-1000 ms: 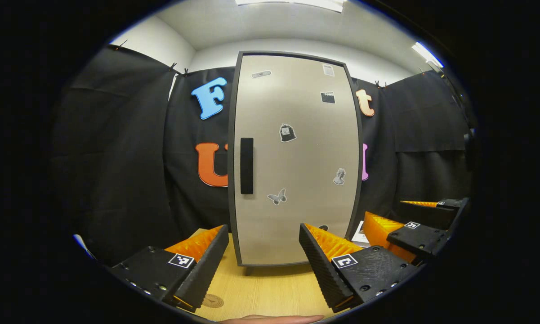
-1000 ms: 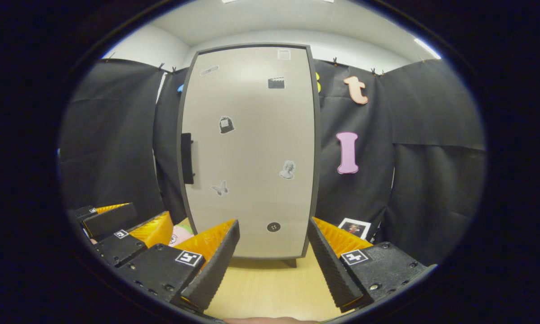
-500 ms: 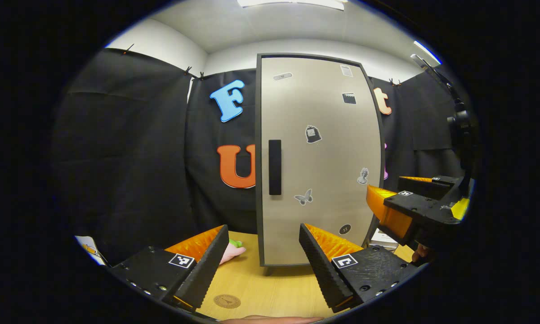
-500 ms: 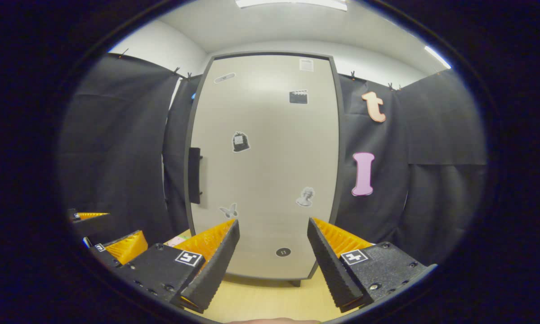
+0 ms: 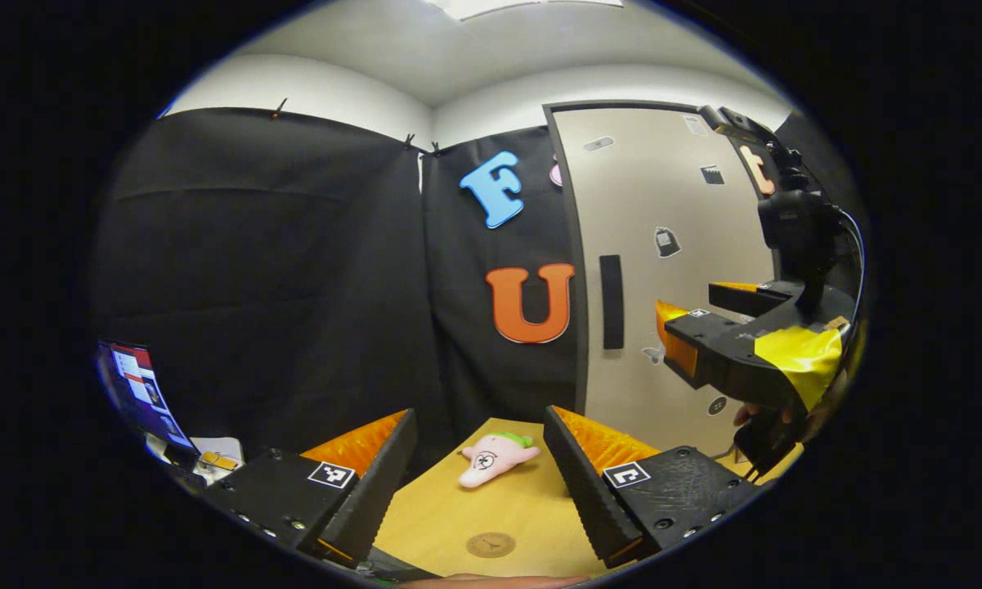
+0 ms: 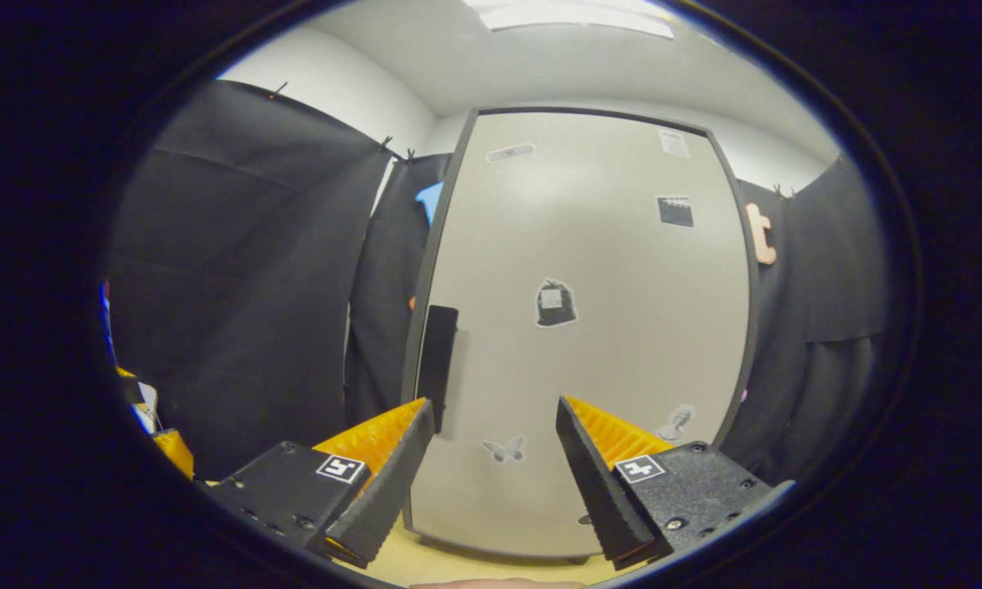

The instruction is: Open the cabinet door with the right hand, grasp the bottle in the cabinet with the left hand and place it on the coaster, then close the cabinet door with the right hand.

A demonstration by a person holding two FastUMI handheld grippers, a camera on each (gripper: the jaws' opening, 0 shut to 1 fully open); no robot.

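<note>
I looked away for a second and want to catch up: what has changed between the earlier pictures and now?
The right gripper has moved up and closer to the cabinet door, toward its handle. The left gripper has swung leftward, so the door sits at the right of its view and a pink plush toy and the coaster show ahead. Both jaws stay open and empty; the door stays closed.

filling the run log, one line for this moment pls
stage: reaching for handle | cabinet door: shut | right gripper: open, short of door | left gripper: open, over table | coaster: bare
</note>
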